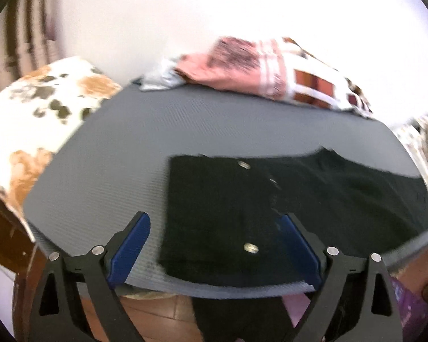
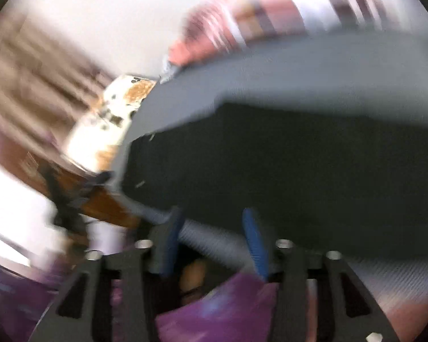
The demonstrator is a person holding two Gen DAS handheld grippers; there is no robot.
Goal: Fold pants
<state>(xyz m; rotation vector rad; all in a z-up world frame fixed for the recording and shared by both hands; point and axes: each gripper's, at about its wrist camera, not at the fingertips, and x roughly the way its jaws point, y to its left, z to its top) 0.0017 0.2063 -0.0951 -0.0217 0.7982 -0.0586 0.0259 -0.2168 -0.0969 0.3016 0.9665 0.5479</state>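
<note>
Black pants (image 1: 285,199) lie on a grey mat (image 1: 156,131), waistband end to the left, with two metal buttons showing. My left gripper (image 1: 214,219) is open above the mat's near edge, its blue fingers either side of the waistband end, holding nothing. In the blurred right wrist view the pants (image 2: 299,165) fill the middle on the mat (image 2: 328,65). My right gripper (image 2: 212,213) is open at the mat's near edge, just before the cloth, empty.
A pile of pink, white and brown clothes (image 1: 265,68) sits at the mat's far edge. A floral cushion (image 1: 42,108) lies to the left. Wooden floor (image 1: 162,313) shows below the mat's near edge.
</note>
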